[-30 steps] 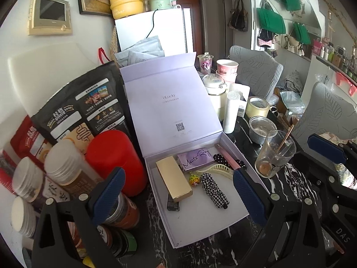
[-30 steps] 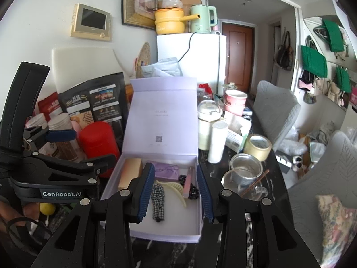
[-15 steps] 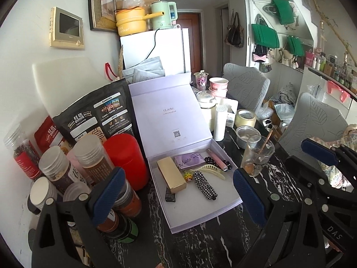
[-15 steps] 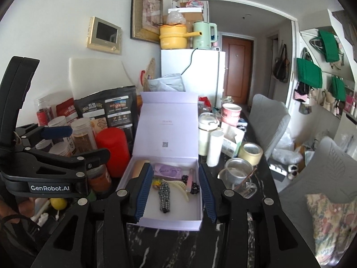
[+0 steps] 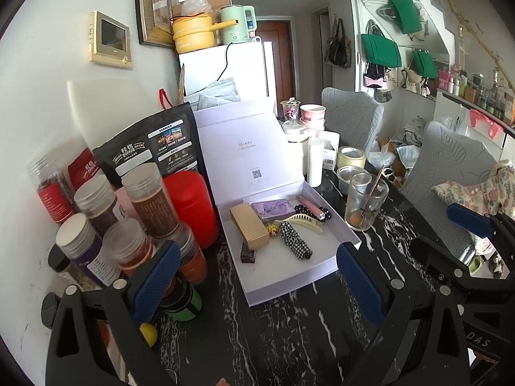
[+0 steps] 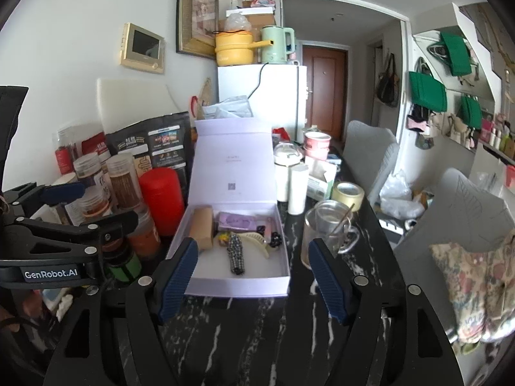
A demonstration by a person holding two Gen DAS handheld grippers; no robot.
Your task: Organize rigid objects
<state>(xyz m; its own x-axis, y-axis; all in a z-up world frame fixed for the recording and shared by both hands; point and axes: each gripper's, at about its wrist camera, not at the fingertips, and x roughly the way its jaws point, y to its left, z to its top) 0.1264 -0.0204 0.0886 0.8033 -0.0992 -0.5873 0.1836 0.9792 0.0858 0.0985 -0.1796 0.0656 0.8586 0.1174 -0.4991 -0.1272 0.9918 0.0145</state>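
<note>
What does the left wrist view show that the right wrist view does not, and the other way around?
Only the left wrist view: a small dark block in the lilac box. Only the right wrist view: the GenRobot.AI label on the left tool. Both: the open lilac box, gold box, checked scrunchie, cream hair clip and red canister.

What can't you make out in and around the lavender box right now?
- Small dark item by the gold box: too small to identify in the left wrist view; hidden in the right.
- Lid print: too small.
- Green-banded jar: partly hidden behind the left gripper finger.
</note>
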